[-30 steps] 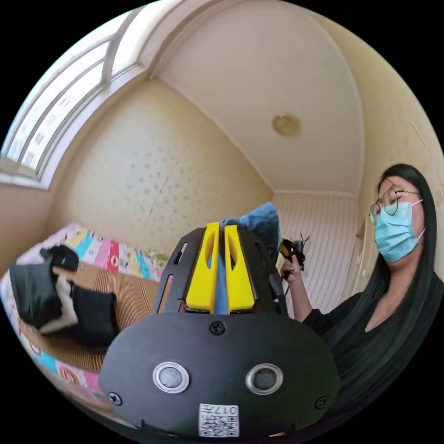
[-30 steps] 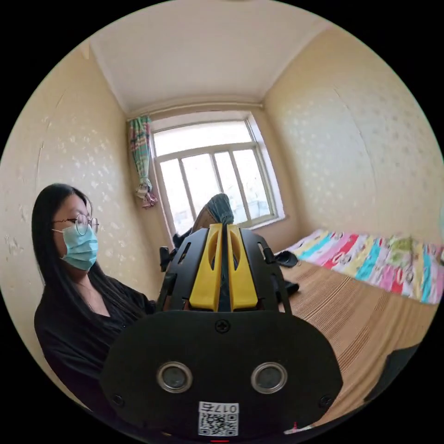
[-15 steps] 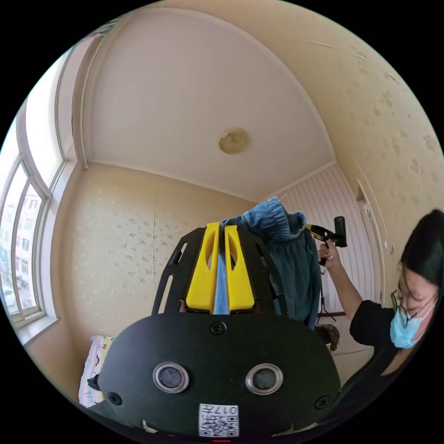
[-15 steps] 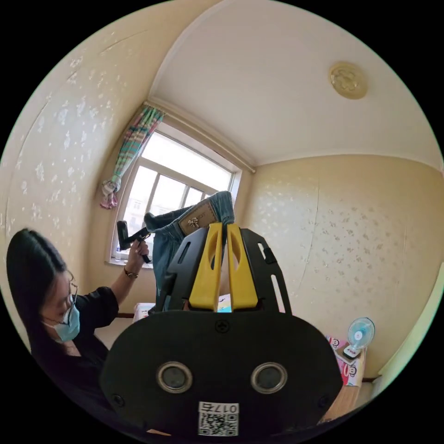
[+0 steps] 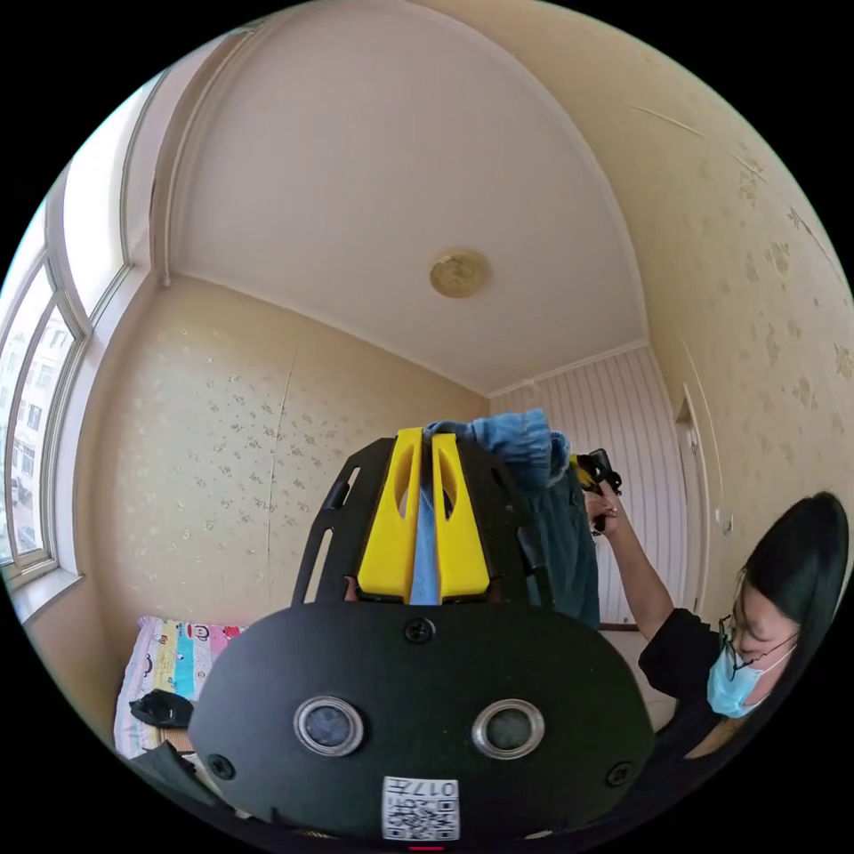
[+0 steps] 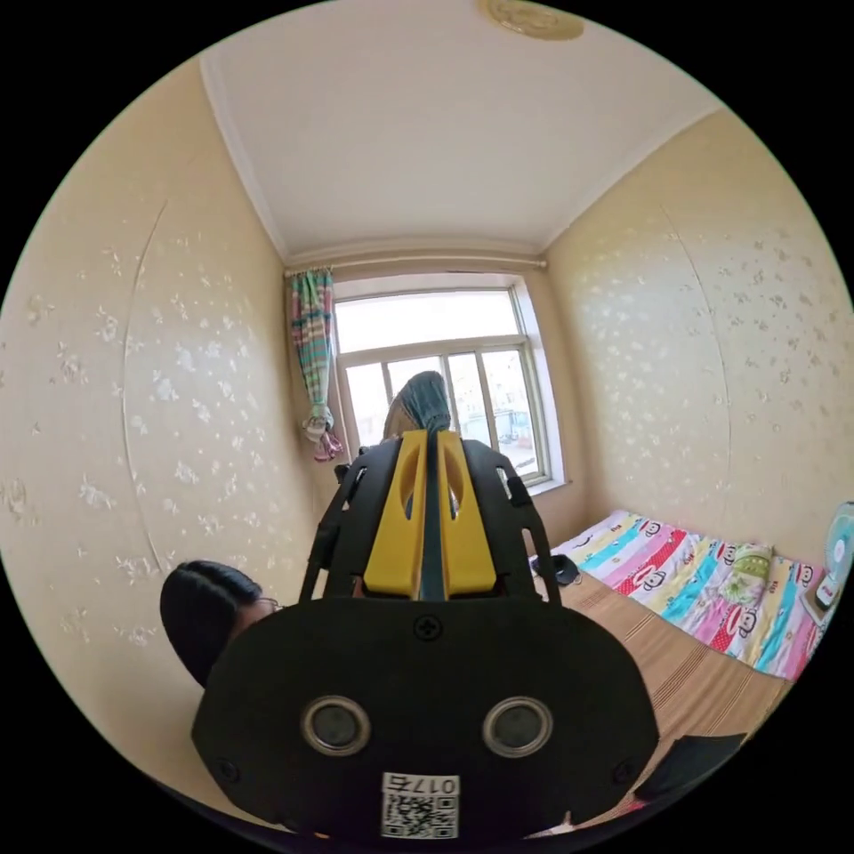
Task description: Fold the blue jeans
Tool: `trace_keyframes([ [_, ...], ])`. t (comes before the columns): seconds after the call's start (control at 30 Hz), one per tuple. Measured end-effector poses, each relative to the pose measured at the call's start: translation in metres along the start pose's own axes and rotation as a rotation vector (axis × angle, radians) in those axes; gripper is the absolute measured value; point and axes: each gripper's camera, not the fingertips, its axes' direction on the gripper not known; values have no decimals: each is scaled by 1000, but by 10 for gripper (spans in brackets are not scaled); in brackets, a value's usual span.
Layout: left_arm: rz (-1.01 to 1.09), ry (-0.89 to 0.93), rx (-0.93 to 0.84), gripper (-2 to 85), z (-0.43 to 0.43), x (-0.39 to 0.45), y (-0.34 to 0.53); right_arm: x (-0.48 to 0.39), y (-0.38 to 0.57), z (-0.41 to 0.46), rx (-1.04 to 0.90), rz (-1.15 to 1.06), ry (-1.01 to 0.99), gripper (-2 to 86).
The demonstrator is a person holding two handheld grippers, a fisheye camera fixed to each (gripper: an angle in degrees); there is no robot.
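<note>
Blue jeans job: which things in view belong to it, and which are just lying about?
In the job:
blue jeans, held up
left gripper, shut on them
right gripper, shut on them

Lying about:
bed
dark clothes
curtain
fan

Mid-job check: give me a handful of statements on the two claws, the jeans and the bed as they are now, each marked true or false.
1. The left claw is shut on the blue jeans. True.
2. The right claw is open, with nothing between its jaws. False: its jaws are closed on denim that bunches above the tips.
3. The jeans lie spread flat on the bed. False: they are held up in the air, hanging beside the left claw.
4. In the left gripper view, the person's raised hand grips the other tool next to the hanging jeans. True.
5. A striped curtain hangs beside the window. True.
</note>
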Motion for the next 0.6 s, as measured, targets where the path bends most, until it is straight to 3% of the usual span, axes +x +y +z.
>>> trace_keyframes([
  [0.27, -12, -75, -105, -4, 76, -31, 24, 71, 5, 19, 28, 152, 166, 19],
  [0.47, -63, -122, -291, -3, 205, -124, 114, 242, 41, 63, -34, 284, 350, 22],
  [0.6, -156, -213, -452, 5, 351, -232, 207, 416, 75, 113, -42, 370, 563, 28],
])
